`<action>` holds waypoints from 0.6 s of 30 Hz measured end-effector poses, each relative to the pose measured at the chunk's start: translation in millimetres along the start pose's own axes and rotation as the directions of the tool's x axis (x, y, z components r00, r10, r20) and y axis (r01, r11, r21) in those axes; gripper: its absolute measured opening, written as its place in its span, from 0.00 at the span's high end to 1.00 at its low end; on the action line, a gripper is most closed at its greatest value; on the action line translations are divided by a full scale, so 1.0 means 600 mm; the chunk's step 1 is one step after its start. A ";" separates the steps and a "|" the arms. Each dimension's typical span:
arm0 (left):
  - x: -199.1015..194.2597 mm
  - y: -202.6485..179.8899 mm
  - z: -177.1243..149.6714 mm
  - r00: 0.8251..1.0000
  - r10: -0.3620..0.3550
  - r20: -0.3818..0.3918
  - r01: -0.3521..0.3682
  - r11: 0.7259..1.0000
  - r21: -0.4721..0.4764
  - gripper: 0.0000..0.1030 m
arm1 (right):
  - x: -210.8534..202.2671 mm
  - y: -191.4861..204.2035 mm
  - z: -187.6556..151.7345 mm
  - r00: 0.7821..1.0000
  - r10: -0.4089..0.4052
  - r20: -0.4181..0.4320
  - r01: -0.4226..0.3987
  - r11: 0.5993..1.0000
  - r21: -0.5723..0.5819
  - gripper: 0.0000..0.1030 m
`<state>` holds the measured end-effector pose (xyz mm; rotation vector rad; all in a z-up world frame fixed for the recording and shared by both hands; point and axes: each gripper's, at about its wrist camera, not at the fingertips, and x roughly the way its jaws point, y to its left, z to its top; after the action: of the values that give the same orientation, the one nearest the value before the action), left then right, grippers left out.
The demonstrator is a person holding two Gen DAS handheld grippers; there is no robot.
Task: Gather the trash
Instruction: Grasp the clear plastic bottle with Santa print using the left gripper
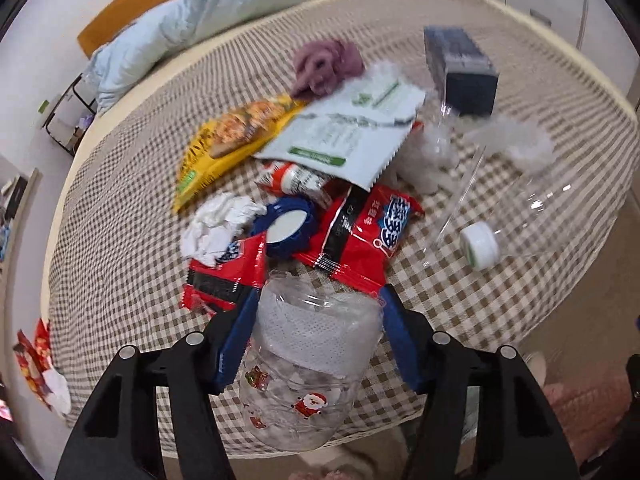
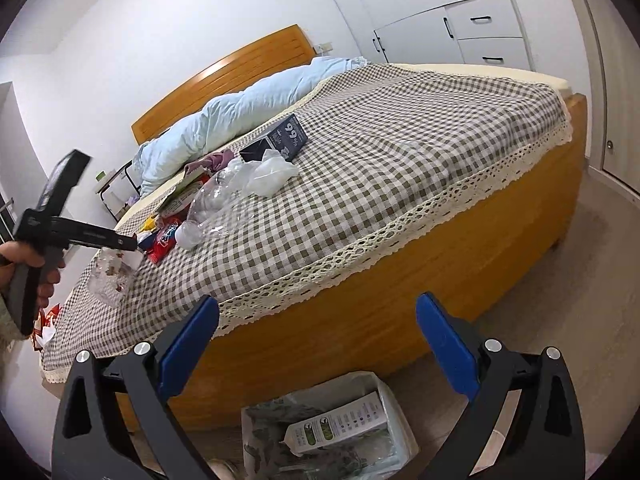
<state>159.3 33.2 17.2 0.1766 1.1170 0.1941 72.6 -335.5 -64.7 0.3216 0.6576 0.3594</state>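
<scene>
- Left wrist view: the left hand-held gripper (image 1: 318,334) straddles a clear Santa-printed plastic jar (image 1: 308,364) at the bed's (image 1: 500,300) near edge, pads seemingly touching its sides.
- The jar's long axis runs along the fingers.
- The right hand-held gripper (image 2: 318,346) hangs spread and empty above the trash bin (image 2: 394,404).
</scene>
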 end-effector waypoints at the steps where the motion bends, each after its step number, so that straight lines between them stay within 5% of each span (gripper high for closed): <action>1: -0.009 0.003 -0.005 1.000 -0.010 0.026 0.010 1.000 -0.011 0.42 | 0.000 0.000 -0.001 1.000 -0.001 0.000 0.001 1.000 0.001 0.08; 5: -0.058 0.030 -0.032 0.980 -0.078 0.183 0.101 0.988 -0.118 0.42 | -0.002 0.005 -0.003 1.000 -0.001 0.007 0.001 1.000 -0.008 0.08; 11: -0.110 0.070 -0.116 0.866 -0.068 0.496 0.254 0.913 -0.318 0.43 | 0.003 0.024 -0.008 1.000 -0.022 0.021 0.023 0.998 -0.056 0.08; 14: -0.097 0.081 -0.135 0.821 -0.075 0.565 0.340 0.861 -0.379 0.43 | 0.012 0.034 -0.013 1.000 -0.028 0.007 0.028 0.997 -0.069 0.08; 18: -0.078 0.081 -0.132 0.802 -0.055 0.595 0.352 0.848 -0.395 0.43 | 0.021 0.056 -0.021 0.999 -0.035 -0.001 0.035 0.991 -0.127 0.08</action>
<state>64.7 72.4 35.7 -0.3385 0.4509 0.2012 66.2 -298.0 -67.5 0.1880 0.6397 0.3665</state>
